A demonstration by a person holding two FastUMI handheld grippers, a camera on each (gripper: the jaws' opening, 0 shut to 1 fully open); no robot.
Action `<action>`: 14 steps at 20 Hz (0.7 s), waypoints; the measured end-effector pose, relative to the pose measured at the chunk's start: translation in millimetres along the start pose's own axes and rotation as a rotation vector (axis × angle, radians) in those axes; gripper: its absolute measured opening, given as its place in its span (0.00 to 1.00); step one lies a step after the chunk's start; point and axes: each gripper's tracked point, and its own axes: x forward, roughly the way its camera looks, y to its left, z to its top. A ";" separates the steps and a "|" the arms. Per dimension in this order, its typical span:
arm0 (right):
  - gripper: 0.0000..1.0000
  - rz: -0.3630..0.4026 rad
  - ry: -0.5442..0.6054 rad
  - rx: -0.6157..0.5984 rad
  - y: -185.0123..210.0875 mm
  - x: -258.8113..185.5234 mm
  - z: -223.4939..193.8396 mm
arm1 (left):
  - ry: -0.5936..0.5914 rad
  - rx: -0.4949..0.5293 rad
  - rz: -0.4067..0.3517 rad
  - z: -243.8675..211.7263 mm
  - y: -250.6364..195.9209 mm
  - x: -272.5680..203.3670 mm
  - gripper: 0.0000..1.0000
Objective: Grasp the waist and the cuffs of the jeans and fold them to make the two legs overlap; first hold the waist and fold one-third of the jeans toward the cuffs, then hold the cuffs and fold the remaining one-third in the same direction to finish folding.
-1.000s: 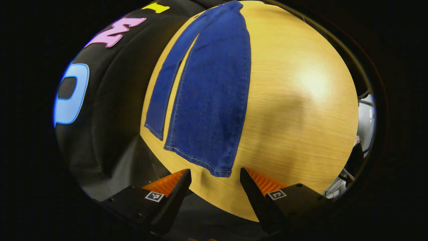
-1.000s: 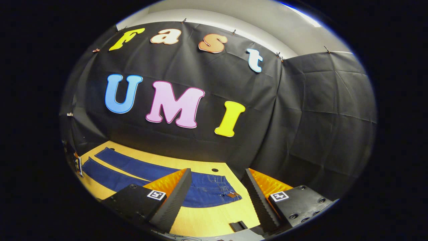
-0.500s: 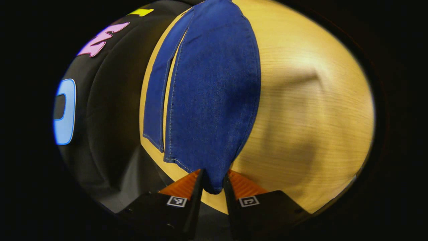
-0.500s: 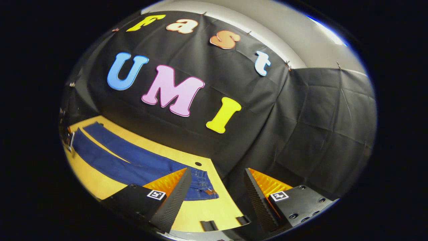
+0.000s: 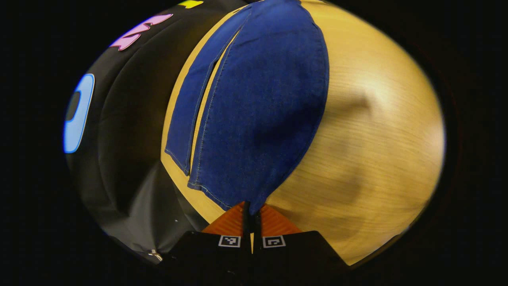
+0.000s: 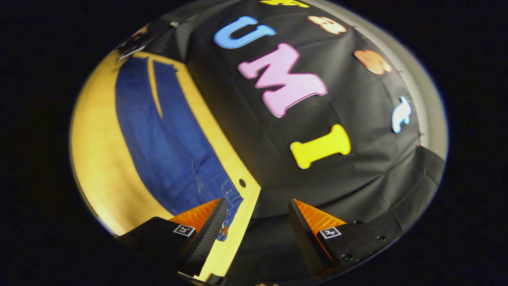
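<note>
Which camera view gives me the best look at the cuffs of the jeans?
The left gripper view: both cuffs lie close and sharp, with the left gripper shut on the nearer one's corner. The right gripper view shows the jeans lengthwise, cuffs far off and small, waist near the open right gripper.

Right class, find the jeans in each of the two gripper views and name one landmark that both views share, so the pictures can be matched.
Left gripper view: the jeans run up the middle from the cuffs at the bottom; the left tool is shut on the nearer cuff's corner.
Right gripper view: the jeans lie at left, waist nearest the open right tool, cuffs at upper left.
Shared landmark: the wooden table beneath them.
</note>
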 end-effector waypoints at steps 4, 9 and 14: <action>0.97 0.188 0.085 -0.164 27.9 34.9 -76.6 | 0.024 0.011 -0.010 0.3 0.0 -1.8 0.06; 0.97 0.461 0.147 -0.380 93.1 70.1 -158.7 | 0.054 0.005 -0.023 1.2 -1.1 -2.3 0.06; 0.92 0.506 0.217 -0.455 110.4 100.9 -196.4 | 0.074 0.024 -0.028 0.9 -0.3 -2.9 0.06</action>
